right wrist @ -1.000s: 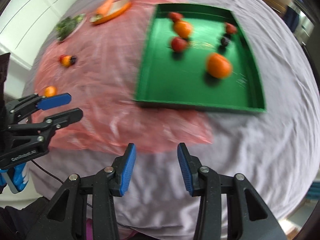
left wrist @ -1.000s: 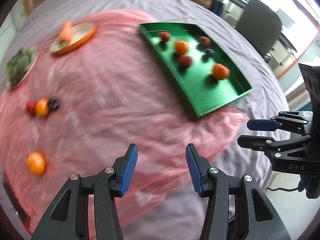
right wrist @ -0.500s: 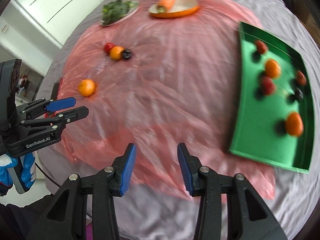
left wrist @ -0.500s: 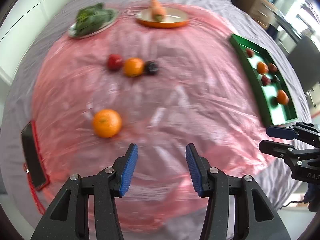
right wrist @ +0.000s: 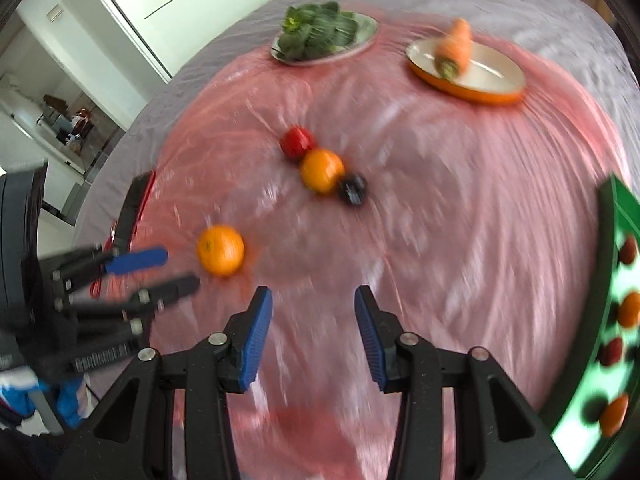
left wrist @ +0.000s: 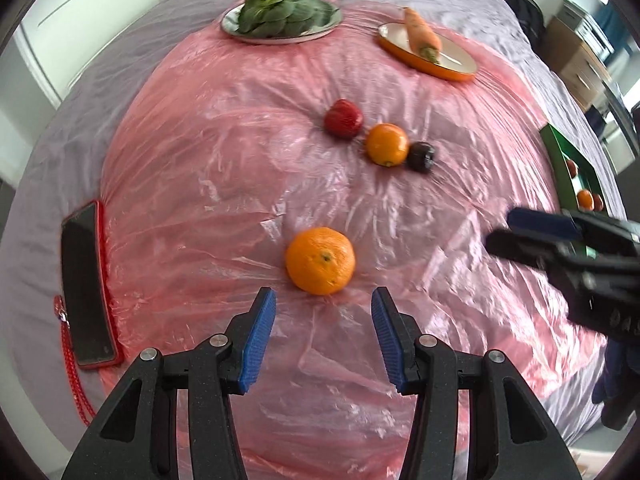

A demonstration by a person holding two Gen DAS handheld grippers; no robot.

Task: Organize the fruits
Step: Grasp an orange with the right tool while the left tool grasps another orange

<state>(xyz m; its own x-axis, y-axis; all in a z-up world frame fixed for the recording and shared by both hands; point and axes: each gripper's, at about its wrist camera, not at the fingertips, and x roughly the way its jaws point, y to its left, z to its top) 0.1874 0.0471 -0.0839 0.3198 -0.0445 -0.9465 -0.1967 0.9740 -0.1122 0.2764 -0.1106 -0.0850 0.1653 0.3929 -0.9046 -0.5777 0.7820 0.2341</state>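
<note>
At the right edge of the right wrist view stands a green tray (right wrist: 606, 216), only partly in frame; it holds five pieces of fruit that can be counted there, namely two orange ones, two red ones and one more red one near its top, all blurred. In the left wrist view the same tray shows as a sliver at the right edge with far fewer pieces visible. At the top of that view sit two plates: a pale plate (left wrist: 240, 32) heaped with one bunch of leafy greens (left wrist: 280, 8), and to its right an orange-rimmed plate (left wrist: 452, 68) bearing one carrot (left wrist: 422, 34).

Loose on the pink plastic sheet (left wrist: 200, 168) (which covers a grey cloth on the bench) lie four fruits: a large orange (left wrist: 320, 261) just ahead of the left gripper (left wrist: 322, 334), and further up a row of three, a red fruit (left wrist: 343, 118), a smaller orange (left wrist: 387, 144) touching it or nearly so, and a dark plum-like fruit (left wrist: 421, 156) touching the orange. One phone in a red case (left wrist: 86, 284) lies at the left edge of the sheet.

The left gripper's jaws stand apart with nothing between them; the right gripper (right wrist: 313, 336) likewise has its jaws apart and empty, over bare sheet.
</note>
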